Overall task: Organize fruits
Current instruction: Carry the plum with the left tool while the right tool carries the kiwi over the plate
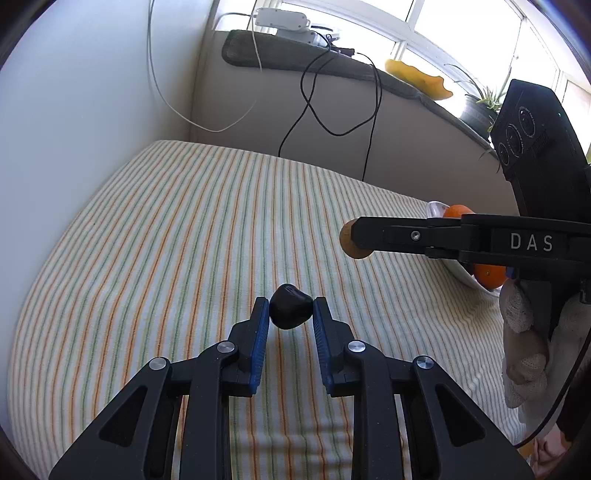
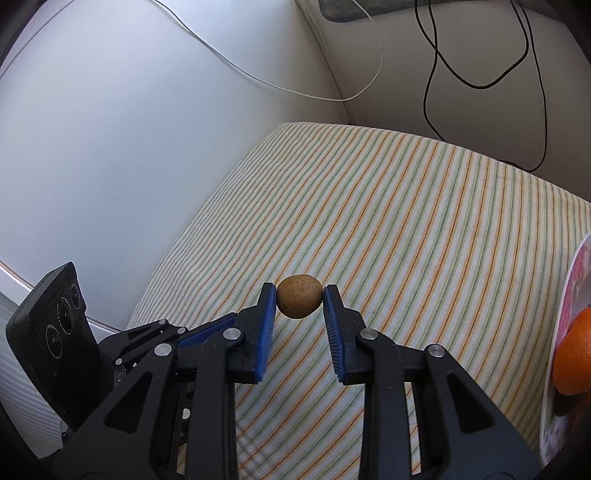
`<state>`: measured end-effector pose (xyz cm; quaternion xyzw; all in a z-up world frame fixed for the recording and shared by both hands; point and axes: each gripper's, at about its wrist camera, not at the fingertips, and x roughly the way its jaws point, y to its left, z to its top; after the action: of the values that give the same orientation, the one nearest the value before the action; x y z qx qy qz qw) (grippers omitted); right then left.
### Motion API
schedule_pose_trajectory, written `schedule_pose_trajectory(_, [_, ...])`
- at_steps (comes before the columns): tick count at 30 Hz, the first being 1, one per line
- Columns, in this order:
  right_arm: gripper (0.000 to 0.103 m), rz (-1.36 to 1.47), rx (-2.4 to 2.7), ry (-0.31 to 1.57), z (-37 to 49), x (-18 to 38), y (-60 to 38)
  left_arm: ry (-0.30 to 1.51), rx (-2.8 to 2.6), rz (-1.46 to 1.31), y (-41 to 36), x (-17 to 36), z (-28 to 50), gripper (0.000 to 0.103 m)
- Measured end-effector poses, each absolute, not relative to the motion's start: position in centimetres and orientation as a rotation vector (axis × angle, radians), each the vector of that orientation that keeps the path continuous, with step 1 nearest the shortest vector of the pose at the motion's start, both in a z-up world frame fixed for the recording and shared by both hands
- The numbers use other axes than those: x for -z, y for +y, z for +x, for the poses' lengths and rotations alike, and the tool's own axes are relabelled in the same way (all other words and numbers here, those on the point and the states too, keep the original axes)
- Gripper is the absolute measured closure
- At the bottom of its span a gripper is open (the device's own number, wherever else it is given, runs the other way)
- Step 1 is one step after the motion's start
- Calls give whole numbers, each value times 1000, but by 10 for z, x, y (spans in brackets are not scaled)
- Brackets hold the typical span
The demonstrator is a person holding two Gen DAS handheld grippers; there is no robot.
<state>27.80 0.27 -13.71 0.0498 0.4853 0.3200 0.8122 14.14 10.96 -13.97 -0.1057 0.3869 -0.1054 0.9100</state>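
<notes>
Left wrist: striped cloth [image 1: 184,229], window [image 1: 424,33].

Bright window daylight, fisheye-warped edges.

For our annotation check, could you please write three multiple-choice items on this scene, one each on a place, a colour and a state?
1. Where do the oranges sit?
A. in a dish at the cloth's right edge
B. on the windowsill
C. between the left tool's fingers

2. What colour is the fruit in the left tool?
A. orange
B. near black
C. green

3. What state is the right tool in?
A. wide open, with nothing in it
B. shut on the brown fruit
C. lying on the cloth

Key: 1 A, oranges rest in the dish; 2 B, the dark fruit looks near black; 3 B, both pads touch the brown fruit.
</notes>
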Motion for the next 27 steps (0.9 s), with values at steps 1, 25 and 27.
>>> schedule_pose_trajectory(1, [75,111,-683,1027,275,133,-3,793,220,-217,108,137,140,80])
schedule_pose_trajectory(25, [75,181,-471,834,236,58,-178,720,387,-209,19,98,179,81])
schedule_pose_trajectory(27, [75,186,-448,830,236,60,-191,715,404,-205,10,95,185,80])
